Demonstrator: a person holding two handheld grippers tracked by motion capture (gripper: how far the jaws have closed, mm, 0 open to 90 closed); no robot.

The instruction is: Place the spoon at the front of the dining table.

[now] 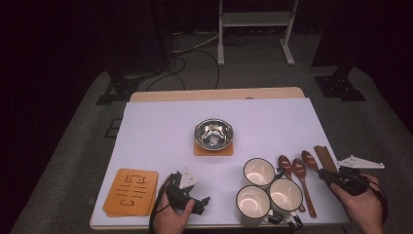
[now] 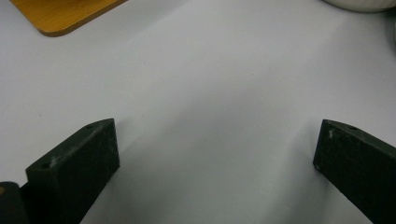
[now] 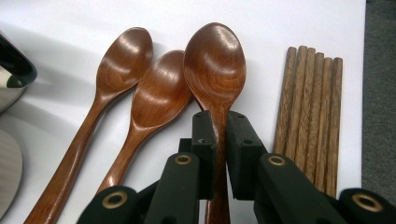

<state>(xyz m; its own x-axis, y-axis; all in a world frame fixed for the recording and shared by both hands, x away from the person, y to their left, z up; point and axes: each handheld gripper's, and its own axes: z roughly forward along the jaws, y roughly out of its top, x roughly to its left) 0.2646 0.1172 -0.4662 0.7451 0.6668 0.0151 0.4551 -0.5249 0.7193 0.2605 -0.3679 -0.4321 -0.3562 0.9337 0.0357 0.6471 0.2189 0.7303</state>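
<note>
While left tool (image 2: 217, 154) gapes w/ nothing between, right tool (image 3: 215, 140) clamps glossy wooden spoon (image 3: 215, 65) by its slim handle.

Dark lab: metal stand legs (image 1: 254, 36)

The white-covered table (image 1: 160, 131) carried a coaster (image 1: 213, 148) at centre, mats (image 1: 130, 191) at eight o'clock, mugs (image 1: 265, 190), spoons (image 1: 298, 170) and chopsticks (image 1: 325, 157) at four o'clock.
</note>
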